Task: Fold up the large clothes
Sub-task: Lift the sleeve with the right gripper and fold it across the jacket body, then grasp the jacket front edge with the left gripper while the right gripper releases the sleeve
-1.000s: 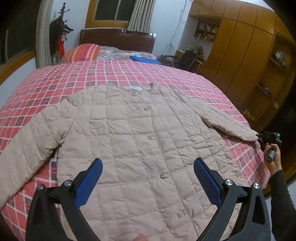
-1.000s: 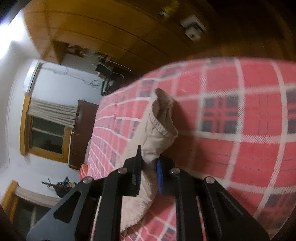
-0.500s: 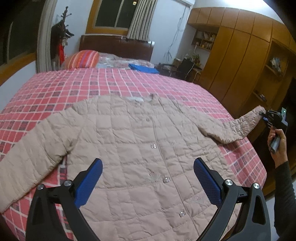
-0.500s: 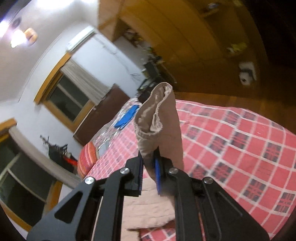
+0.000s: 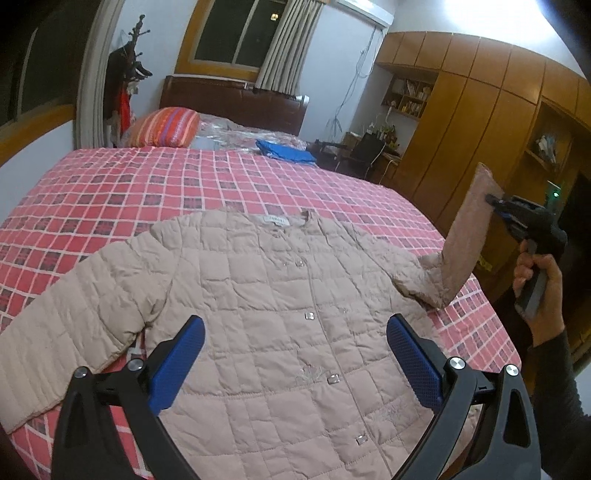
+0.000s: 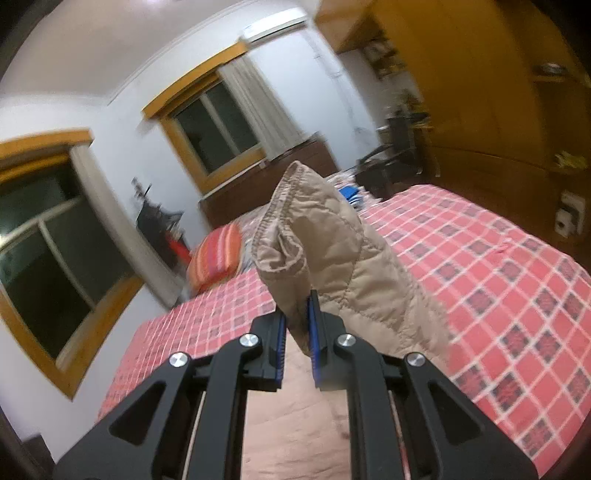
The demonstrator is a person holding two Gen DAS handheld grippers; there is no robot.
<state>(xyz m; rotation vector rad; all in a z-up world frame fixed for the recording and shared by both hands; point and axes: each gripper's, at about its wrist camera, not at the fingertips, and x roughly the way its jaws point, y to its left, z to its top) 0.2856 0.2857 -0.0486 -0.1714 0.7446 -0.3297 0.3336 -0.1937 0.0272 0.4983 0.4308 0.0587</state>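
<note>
wooden wardrobes [image 5: 480, 122] line the right wall of this bedroom, and a dark headboard [image 5: 232, 99] sits under a curtained window [image 5: 236, 33] at the far end. most of the floor is taken by a big bed with a red checked bedspread [image 5: 184, 184], a striped orange pillow [image 5: 166, 125] up near the headboard and something blue and folded [image 5: 286, 151] lying beside it.

spread front-up across the near half of the bedspread is the beige quilted jacket [image 5: 280, 314], buttoned down the middle, collar label toward the headboard. one sleeve lies flat out toward the left edge of the bed. the other sleeve [image 5: 469, 236] is off the bed, bent upward at the elbow so the cuff stands in the air past the right side of the mattress.

that cuff is pinched in the right gripper [image 6: 297, 325], its blue pads [image 6: 314, 328] squeezed close with the fabric between them (from its own camera the cuff opening gapes just above the pads, the view a bit blurred). the person's right hand [image 5: 539, 280] grips the handle, a dark sleeve [image 5: 557, 398] running down the arm.

the left gripper [image 5: 295, 354] hangs above the lower front of the jacket, its blue pads [image 5: 177, 362] spread wide apart with nothing between them, not touching the cloth as far as i can see.
</note>
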